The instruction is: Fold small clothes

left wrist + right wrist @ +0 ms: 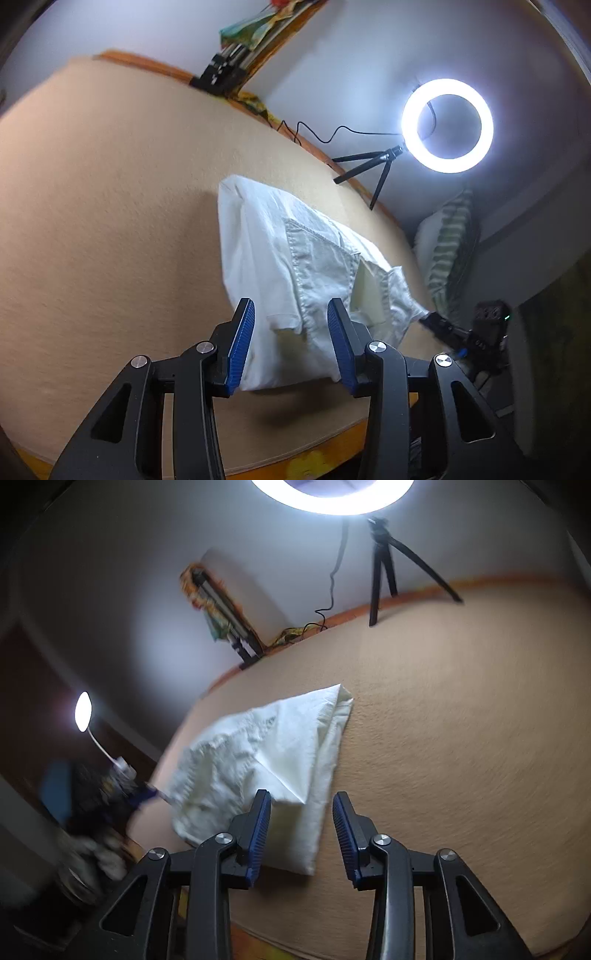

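My left claw [291,310] is released: its blue pads stand apart with nothing pressed between them, and the white shorts [295,273] show through the gap. The shorts lie folded on the tan table [110,221], a stitched pocket facing up, their near hem just beyond my fingertips. From this side they run away from me toward the far right, where a lit ring light [447,125] stands on a small black tripod [373,166] at the table's far edge. A striped pillow [448,251] sits off the table to the right, and a dark device with a green dot [489,321] is near the right edge.

My right claw [301,801] is released too, jaws parted and empty. In its view the shorts [266,753] lie to the left of centre, one folded corner pointing far, the near corner sitting just ahead of my left pad [260,830]; whether it touches the cloth I cannot tell. The table [461,738] is bare to the right. A desk lamp [83,712] glows at the far left, and the tripod [384,565] stands at the far edge under the ring light [332,502].
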`<state>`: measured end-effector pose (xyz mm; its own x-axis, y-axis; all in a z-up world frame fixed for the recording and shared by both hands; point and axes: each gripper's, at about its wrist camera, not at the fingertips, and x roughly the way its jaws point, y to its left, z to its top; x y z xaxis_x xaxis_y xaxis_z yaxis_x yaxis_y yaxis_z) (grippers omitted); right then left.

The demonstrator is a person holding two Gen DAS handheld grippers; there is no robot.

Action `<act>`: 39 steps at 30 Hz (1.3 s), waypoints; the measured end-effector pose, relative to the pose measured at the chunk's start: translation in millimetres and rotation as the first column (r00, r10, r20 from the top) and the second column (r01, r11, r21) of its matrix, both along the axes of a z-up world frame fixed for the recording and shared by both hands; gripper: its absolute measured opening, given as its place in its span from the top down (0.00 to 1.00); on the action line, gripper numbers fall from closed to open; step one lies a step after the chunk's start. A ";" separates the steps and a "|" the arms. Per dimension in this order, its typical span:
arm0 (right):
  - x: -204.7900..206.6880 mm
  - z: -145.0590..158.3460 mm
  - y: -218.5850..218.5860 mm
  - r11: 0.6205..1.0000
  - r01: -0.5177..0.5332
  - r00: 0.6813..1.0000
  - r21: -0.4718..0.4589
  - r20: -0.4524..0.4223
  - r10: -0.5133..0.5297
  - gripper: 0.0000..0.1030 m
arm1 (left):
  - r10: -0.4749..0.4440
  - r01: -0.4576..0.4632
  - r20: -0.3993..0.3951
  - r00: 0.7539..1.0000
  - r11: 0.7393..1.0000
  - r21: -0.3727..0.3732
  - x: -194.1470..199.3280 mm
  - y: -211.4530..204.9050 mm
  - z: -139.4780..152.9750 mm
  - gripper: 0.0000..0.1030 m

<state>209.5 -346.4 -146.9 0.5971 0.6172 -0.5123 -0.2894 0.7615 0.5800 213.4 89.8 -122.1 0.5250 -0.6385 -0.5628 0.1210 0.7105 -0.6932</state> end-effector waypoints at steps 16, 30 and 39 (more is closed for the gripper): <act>42.5 -31.0 21.0 0.967 -0.058 0.981 0.249 -0.167 0.101 0.92 | -0.055 0.050 -0.061 0.997 0.996 -0.067 14.9 -25.3 -14.7 0.96; 27.9 -27.4 43.9 0.987 -0.137 0.984 -0.084 -0.123 0.126 0.94 | -0.086 0.096 -0.131 0.988 0.993 0.070 -14.0 -14.7 -38.1 0.97; 26.9 4.1 14.8 0.991 -0.084 0.995 -0.103 -0.054 0.078 0.68 | -0.101 0.096 0.018 0.995 0.978 0.186 -27.7 -18.0 13.9 0.96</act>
<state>236.4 -331.6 -142.9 0.5195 0.6039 -0.6045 -0.3253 0.7939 0.5136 185.7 71.9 -108.2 0.4810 -0.5745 -0.6623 0.2137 0.8094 -0.5470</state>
